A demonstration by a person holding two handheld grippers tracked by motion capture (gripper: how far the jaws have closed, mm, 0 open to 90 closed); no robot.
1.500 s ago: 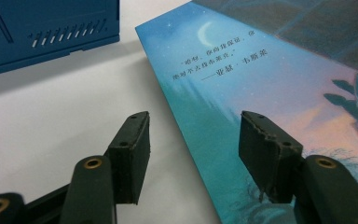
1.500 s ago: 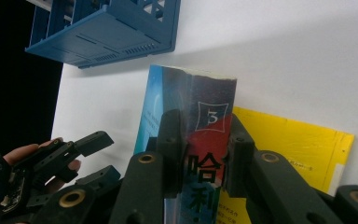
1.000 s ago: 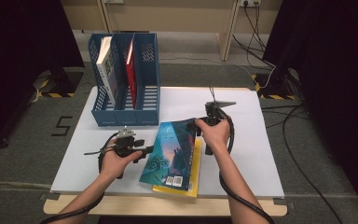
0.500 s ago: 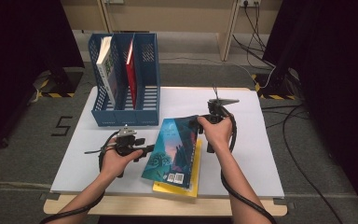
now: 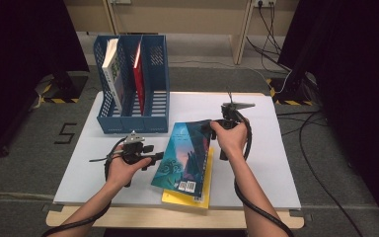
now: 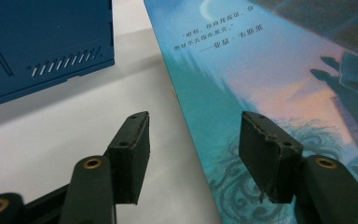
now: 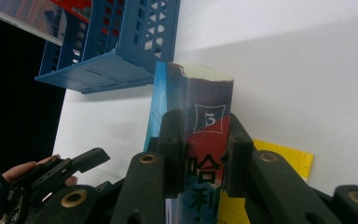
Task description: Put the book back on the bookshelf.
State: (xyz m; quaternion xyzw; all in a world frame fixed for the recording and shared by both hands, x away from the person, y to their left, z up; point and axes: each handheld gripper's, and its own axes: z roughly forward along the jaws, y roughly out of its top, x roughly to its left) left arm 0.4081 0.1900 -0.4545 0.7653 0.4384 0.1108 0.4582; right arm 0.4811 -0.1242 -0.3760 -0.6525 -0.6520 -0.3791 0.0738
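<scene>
A teal-covered book (image 5: 185, 155) lies tilted, its far end lifted off a yellow book (image 5: 190, 200) beneath it. My right gripper (image 5: 214, 129) is shut on that far end; in the right gripper view both jaws pinch the book's spine (image 7: 206, 93) below a "3" label. My left gripper (image 5: 156, 156) stands open at the book's left edge. In the left gripper view that edge runs between my jaws, one fingertip (image 6: 133, 140) over the white table and the other over the teal cover (image 6: 270, 70). The left gripper (image 7: 70, 170) also appears low in the right gripper view.
A blue three-slot file rack (image 5: 153, 74) stands at the table's back left, holding a white book (image 5: 111, 69) and a red book (image 5: 138, 61). Its base (image 6: 42, 51) is close to my left gripper. The white tabletop (image 5: 271, 163) extends to the right.
My right gripper has raised the far end of the teal book, so it tilts more steeply off the yellow book. The left gripper has stayed open beside the book.
</scene>
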